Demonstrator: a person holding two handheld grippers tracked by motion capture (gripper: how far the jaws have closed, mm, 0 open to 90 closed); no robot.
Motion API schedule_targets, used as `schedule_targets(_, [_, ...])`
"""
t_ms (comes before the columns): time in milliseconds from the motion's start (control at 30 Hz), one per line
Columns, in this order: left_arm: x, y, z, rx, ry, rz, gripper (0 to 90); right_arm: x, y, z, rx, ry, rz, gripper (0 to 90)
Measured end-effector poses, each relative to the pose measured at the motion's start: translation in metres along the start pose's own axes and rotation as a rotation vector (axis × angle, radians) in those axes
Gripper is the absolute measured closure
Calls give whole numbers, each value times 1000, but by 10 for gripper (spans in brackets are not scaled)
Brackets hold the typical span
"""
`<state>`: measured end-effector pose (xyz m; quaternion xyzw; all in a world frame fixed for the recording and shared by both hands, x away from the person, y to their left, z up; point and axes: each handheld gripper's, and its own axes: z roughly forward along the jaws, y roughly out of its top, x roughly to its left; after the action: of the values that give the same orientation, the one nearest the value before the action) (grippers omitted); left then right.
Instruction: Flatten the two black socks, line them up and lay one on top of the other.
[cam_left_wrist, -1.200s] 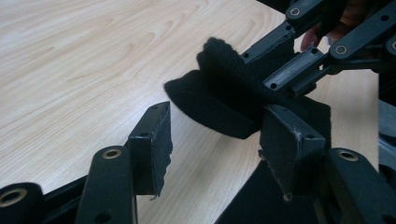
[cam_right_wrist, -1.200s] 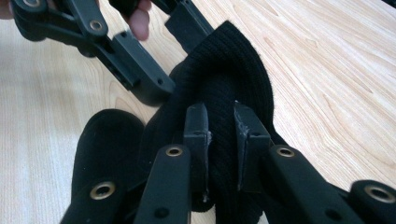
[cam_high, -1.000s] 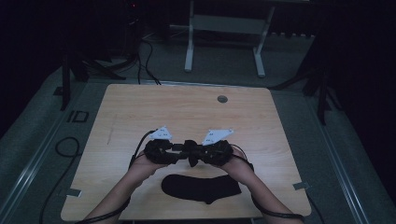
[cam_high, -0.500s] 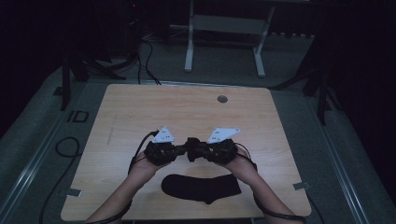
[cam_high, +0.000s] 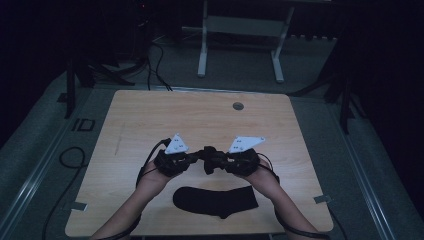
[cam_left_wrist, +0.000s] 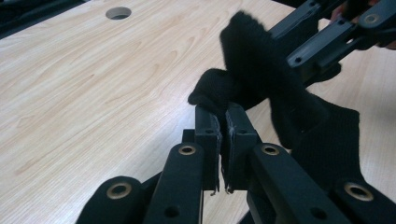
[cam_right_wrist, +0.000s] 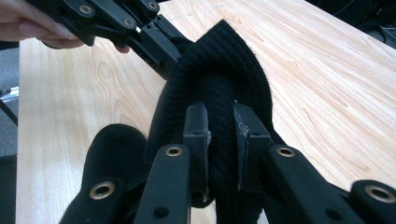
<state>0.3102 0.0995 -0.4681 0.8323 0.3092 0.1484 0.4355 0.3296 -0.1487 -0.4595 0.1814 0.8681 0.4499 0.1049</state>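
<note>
**Two grippers pinched one black sock above the table**

A black knitted sock (cam_right_wrist: 219, 70) hung bunched between the two grippers, lifted off the wooden table (cam_high: 150, 115). The right gripper (cam_right_wrist: 219, 135) had its jaws closed on a thick fold of the ribbed fabric, which arched up over the jaw tips. The left gripper (cam_left_wrist: 219, 126) was clamped on a small tuft of the same sock, its jaws nearly touching, with the fabric rising up and away to the right gripper's jaws just beyond.

In the high view the left gripper (cam_high: 192, 157) and right gripper (cam_high: 212, 162) met tip to tip at the table's middle. A second black sock (cam_high: 215, 200) lay flat on the table just nearer the person than the grippers, between the forearms. Far beyond the grippers, a round hole (cam_high: 238, 106) sat near the table's far edge.
</note>
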Motion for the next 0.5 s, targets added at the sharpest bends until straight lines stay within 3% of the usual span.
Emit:
schedule_targets(33, [2,0,0,3,-14,-12,866,0,0,-1,-3,4,1,772])
schedule_targets(133, [6,-3,-1,9,16,-24,866,-2,-2,-3,-9,12,14,773])
schedule_targets(200, [9,-6,-4,13,65,-29,867,-4,-4,-6,-11,0,23,789])
schedule_targets(233, [13,-7,-5,7,38,-51,867,-6,-5,-8,-7,-8,28,791])
schedule_targets(267, [16,-9,-7,-2,43,-70,867,-8,-7,-10,-8,-11,39,797])
schedule_targets(367, [16,-12,-9,9,71,-61,867,-14,-12,-15,0,-11,61,803])
schedule_targets(500, [19,-16,-11,9,107,-70,867,-18,-18,-19,11,-62,62,820])
